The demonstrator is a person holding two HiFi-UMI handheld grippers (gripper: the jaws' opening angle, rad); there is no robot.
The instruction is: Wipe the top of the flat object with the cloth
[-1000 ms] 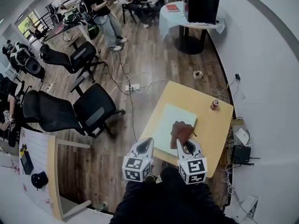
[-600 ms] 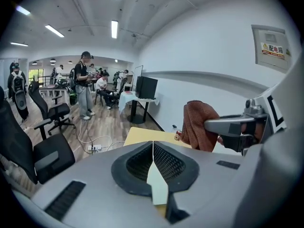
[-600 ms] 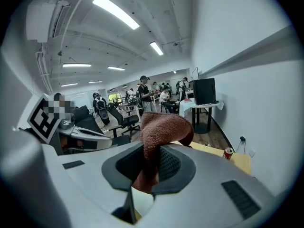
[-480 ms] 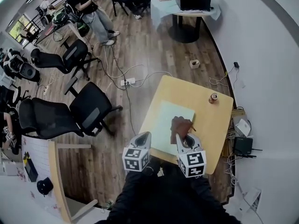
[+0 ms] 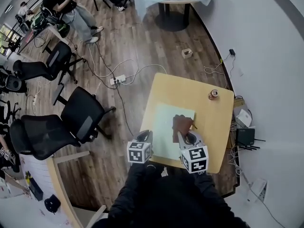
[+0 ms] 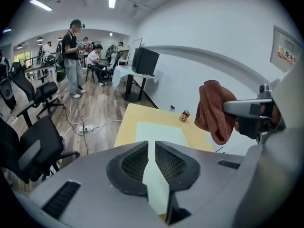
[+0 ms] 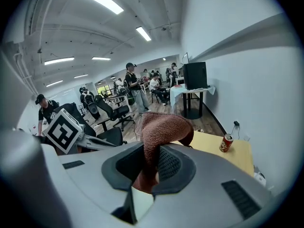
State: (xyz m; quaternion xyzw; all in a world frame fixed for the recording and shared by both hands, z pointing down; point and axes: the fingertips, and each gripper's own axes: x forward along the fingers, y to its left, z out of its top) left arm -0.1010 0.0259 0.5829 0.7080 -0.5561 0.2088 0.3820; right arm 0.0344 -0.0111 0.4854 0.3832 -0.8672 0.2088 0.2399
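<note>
A pale green flat sheet (image 5: 172, 127) lies on the small yellow table (image 5: 190, 95). My right gripper (image 5: 183, 136) is shut on a brown cloth (image 5: 182, 124), which hangs above the sheet's right side. In the right gripper view the cloth (image 7: 159, 127) bunches up out of the jaws. My left gripper (image 5: 143, 137) is shut and holds nothing, at the table's near left edge. The left gripper view shows the sheet (image 6: 159, 132) ahead and the cloth (image 6: 214, 110) to the right.
A drink can (image 5: 213, 94) stands at the table's far right corner. Black office chairs (image 5: 81, 115) and floor cables (image 5: 118, 77) lie to the left. A router and boxes (image 5: 245, 137) sit right of the table, by the wall. People stand at the far end.
The head view has shifted, so the table sits lower and more centred. Both grippers keep their grip and stay near the table's near edge, the cloth still over the sheet.
</note>
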